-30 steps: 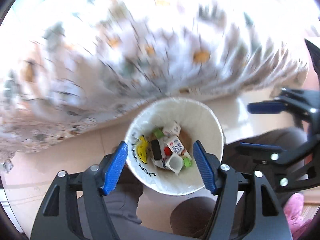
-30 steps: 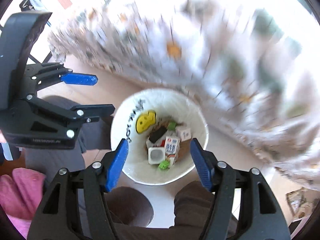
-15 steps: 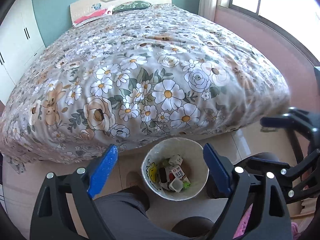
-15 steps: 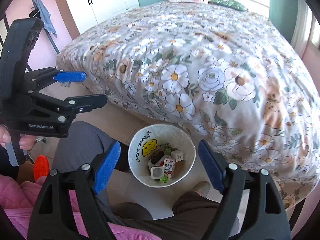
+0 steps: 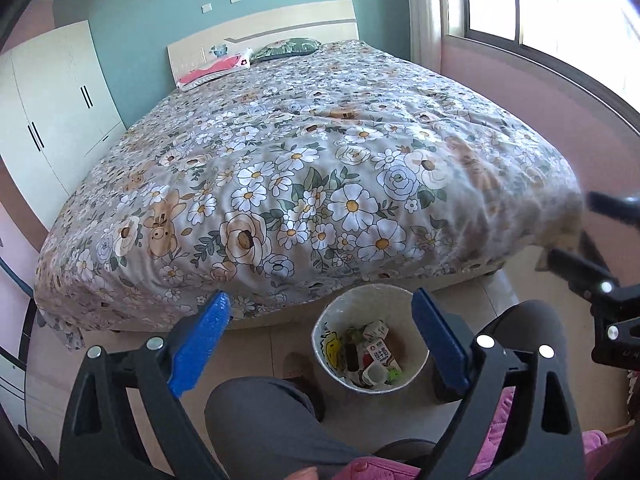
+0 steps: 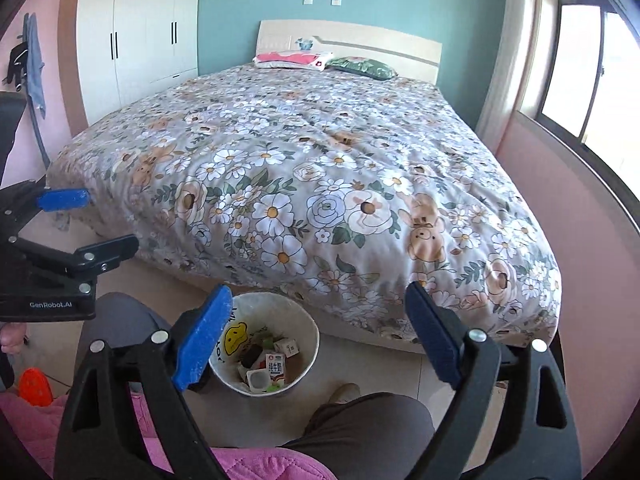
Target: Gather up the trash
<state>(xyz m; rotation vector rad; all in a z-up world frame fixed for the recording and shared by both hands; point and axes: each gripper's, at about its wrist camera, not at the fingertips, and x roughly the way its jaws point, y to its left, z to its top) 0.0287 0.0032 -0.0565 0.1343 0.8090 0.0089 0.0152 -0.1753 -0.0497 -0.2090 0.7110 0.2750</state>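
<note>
A white trash bin (image 5: 340,372) with a yellow smiley face stands on the tiled floor at the foot of the bed, between the person's legs. It holds several pieces of trash, among them a small milk carton (image 5: 380,354) and a white cup. The bin also shows in the right wrist view (image 6: 304,328), with the carton (image 6: 275,367) inside. My left gripper (image 5: 320,338) is open and empty, held well above the bin. My right gripper (image 6: 318,334) is open and empty, also high above the bin. Each gripper shows at the edge of the other's view.
A large bed with a floral cover (image 5: 312,168) fills the room ahead, two pillows (image 6: 294,58) at its head. A white wardrobe (image 6: 136,36) stands at the left, a window (image 5: 560,12) at the right. The person's grey-trousered legs (image 5: 260,420) flank the bin.
Both grippers have pulled up and back from just over the bin, so the bin looks smaller and the whole bed and room have come into view. Both stay open.
</note>
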